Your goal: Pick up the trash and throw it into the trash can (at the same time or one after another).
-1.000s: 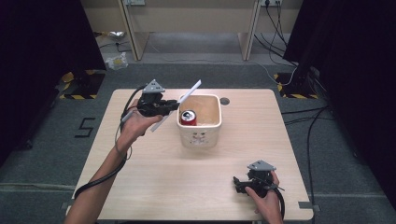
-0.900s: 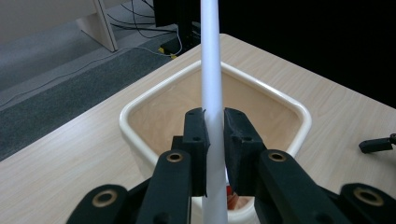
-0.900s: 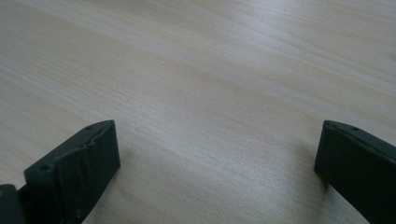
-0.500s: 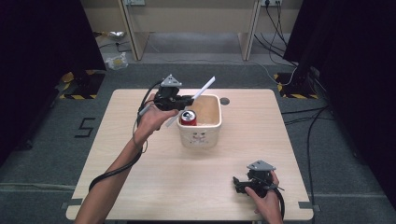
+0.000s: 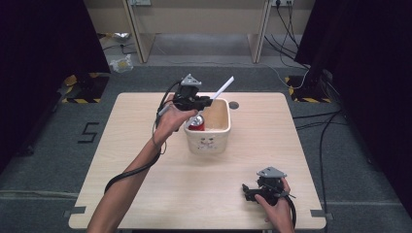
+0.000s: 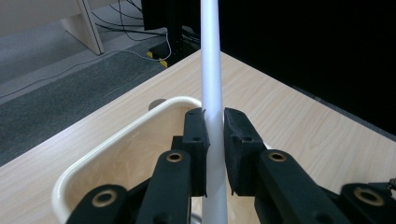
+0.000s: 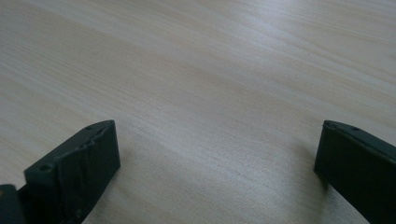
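Compared with the high views of a second and half a second earlier, the left gripper [image 5: 206, 101] has carried the tube [image 5: 222, 89] rightward, from beside the bin's left wall to a position over the bin [image 5: 219, 141] itself. Its jaws remain pinched narrowly on the white tube, as the left gripper view confirms: both pads [image 6: 196, 135] press the tube [image 6: 211, 70] between them. The tube slants up and away to the right, its upper end above the bin's far rim and its lower end hidden behind the gripper. The can [image 5: 197, 123] stays in the bin's left half, just below the gripper. The right gripper [image 5: 247, 191] has kept its place near the table's near-right edge, jaws spread wide with nothing between them and bare table [image 7: 224, 70] beneath. By this reading the carry is nearly over, and what remains is to lower or drop the tube into the bin. The free room lies in the bin's right half, away from the can. The tube looks longer than the bin is wide, so it may lean on the rim [image 6: 116, 140] and not lie flat. The table [image 5: 121, 145] around the bin is open, and the bin stands well apart from every table edge.
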Demonstrator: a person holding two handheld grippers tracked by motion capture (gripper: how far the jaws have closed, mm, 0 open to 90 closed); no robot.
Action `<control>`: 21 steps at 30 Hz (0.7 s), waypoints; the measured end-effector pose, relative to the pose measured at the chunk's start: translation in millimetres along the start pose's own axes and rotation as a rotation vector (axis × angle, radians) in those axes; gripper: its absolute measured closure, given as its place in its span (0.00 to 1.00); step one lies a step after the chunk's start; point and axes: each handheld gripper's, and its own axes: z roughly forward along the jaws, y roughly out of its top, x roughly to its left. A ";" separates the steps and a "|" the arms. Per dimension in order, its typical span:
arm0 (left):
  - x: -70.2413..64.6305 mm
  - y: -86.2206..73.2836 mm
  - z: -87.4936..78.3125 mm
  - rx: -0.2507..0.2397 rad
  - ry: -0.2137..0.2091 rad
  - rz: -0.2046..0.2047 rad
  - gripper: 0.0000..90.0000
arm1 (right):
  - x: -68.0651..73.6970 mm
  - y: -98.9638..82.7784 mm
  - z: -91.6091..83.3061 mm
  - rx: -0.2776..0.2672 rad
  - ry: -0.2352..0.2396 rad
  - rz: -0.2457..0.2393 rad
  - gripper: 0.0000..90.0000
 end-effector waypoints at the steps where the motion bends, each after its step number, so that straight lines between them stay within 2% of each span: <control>1: -0.9 1.3 2.8 -0.002 -0.002 -0.004 0.88 | 0.0 0.0 0.0 0.001 0.000 0.000 0.00; 12: -5.4 13.1 25.3 0.000 0.011 -0.017 0.88 | -0.2 -0.1 0.2 -0.001 0.000 -0.008 0.00; 21: -9.7 11.5 40.5 0.025 0.007 -0.025 0.88 | 0.0 0.0 0.1 -0.001 0.001 -0.009 0.00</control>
